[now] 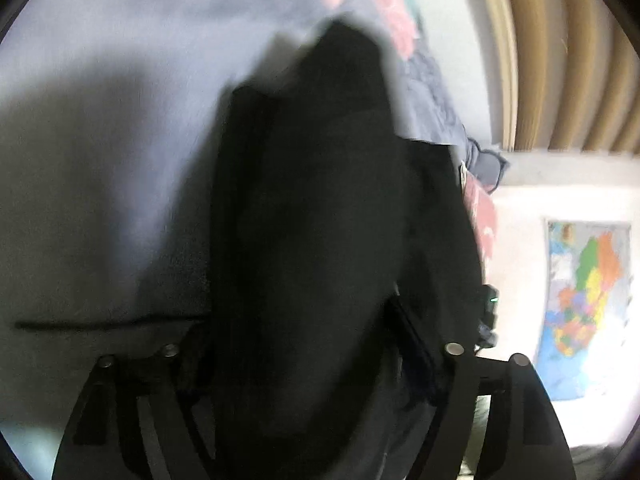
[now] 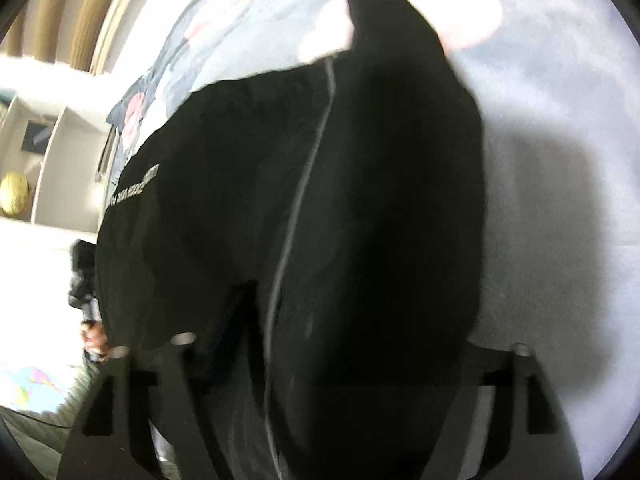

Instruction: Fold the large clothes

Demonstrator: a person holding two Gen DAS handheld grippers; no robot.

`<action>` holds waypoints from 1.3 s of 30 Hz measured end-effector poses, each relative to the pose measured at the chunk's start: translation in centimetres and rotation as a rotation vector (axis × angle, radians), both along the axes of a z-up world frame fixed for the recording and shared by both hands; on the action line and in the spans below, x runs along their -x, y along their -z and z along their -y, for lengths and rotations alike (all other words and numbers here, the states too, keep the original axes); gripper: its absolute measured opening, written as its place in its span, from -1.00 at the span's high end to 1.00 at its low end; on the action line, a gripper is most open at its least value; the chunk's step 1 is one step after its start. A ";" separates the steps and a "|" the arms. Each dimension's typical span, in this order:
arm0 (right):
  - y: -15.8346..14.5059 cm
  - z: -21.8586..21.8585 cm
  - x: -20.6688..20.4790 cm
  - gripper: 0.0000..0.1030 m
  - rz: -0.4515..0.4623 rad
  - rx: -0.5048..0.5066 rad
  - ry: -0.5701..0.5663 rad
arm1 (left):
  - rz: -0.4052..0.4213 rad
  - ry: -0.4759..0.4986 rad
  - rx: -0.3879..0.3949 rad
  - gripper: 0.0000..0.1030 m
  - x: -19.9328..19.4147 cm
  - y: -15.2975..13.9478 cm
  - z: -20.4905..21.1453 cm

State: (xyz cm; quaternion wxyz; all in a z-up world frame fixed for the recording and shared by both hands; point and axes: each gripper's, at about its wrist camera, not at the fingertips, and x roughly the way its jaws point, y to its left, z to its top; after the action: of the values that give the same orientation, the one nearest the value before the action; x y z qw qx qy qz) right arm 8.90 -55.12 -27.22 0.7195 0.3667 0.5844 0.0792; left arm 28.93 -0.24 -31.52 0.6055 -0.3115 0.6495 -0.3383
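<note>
We've got the black garment (image 1: 320, 208) pinched in both the left gripper (image 1: 304, 364) and the right gripper (image 2: 332, 360), filling each frame's centre, long axis running straight ahead toward the pale bedding (image 2: 560, 128), neither hand nearer.

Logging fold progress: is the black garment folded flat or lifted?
Lifted: the black garment hangs bunched above the grey bedding, between both grippers' fingers, not flat.

A pale grey-lilac bedsheet (image 1: 120, 80) is spread across the scene, with a pink-and-blue patterned quilt (image 1: 432, 92) at its far edge. Tan pleated curtains (image 1: 568, 60) are hung beside a white wall. A coloured map (image 1: 584, 300) is pinned at the right. White shelving (image 2: 60, 152) is seen at the left, with a yellowish ball (image 2: 14, 196) kept in it.
</note>
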 end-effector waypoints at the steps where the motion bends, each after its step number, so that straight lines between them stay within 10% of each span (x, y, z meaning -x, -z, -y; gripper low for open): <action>1: 0.3 0.0 -0.3 -0.83 0.003 -0.008 0.011 | 0.000 -0.012 0.005 -0.52 -0.3 0.2 0.2; 4: -1.0 -0.8 -0.4 -0.69 0.036 0.041 -0.005 | 0.068 -0.021 -0.028 -0.38 0.6 -1.6 0.6; 9: -6.0 -2.0 2.4 0.23 0.143 0.116 -0.024 | 0.173 -0.058 -0.003 0.22 3.4 -6.3 0.4; 26: -24.2 -12.3 19.4 0.36 0.381 0.207 -0.085 | 0.419 -0.020 0.059 0.23 21.1 -23.9 -4.3; 33: -22.8 -14.1 24.8 0.36 0.266 0.206 -0.082 | 0.348 0.012 0.019 0.22 26.2 -21.7 -5.4; 39: -14.4 -13.9 27.0 0.37 0.040 0.165 -0.032 | 0.184 0.030 -0.126 0.20 29.1 -14.3 -6.3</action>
State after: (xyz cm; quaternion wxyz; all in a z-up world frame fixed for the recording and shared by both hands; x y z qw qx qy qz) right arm -18.09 -41.21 -12.80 0.7574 0.2952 0.5803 0.0497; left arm -0.18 6.08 -17.18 0.6760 -0.2306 0.6157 -0.3329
